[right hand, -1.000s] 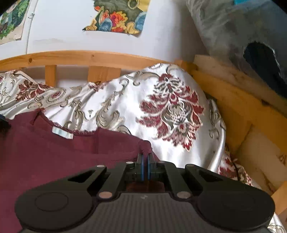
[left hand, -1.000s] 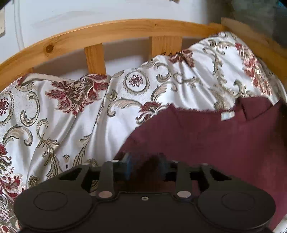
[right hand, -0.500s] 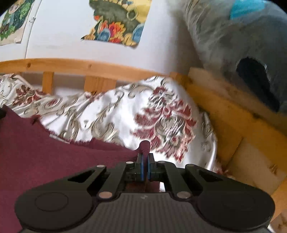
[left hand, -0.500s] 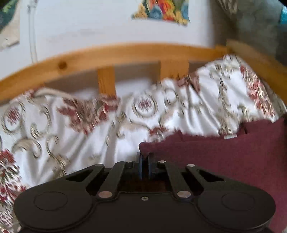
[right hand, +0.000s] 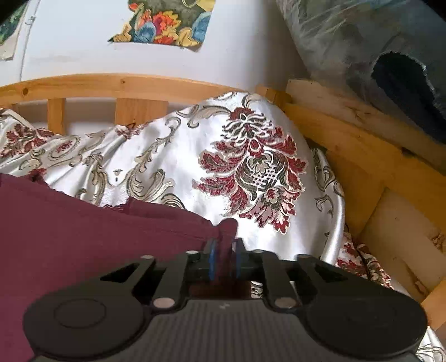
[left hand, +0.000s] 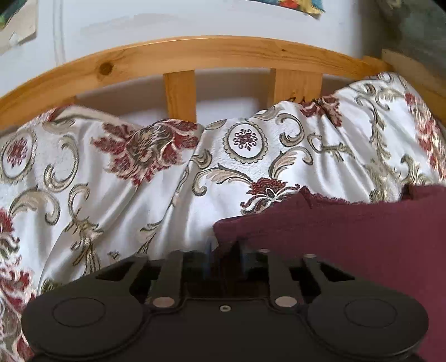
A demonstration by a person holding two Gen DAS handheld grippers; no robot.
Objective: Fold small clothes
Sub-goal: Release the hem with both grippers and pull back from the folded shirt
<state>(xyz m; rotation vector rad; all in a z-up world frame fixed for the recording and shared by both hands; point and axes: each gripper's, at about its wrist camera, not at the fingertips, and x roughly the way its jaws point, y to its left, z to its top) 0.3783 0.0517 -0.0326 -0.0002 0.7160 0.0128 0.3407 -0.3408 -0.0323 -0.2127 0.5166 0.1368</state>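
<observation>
Home bedroom. Bed with pine frame: curved wooden headboard rail [left hand: 211, 53] on upright slats [left hand: 180, 94], side board [right hand: 370, 156] meeting it at corner. Satin bedspread [left hand: 117, 200], white with gold scrolls and red floral motifs, lies rumpled over mattress and bunched against headboard. Pale painted wall [right hand: 78, 47] behind, colourful picture [right hand: 164, 21] stuck on it unframed, another scrap of paper [left hand: 19, 25] at left edge. Bulky bundle wrapped in clear plastic [right hand: 362, 50] stored beside bed. Dark red garment [right hand: 69, 236] spread on bedspread.
</observation>
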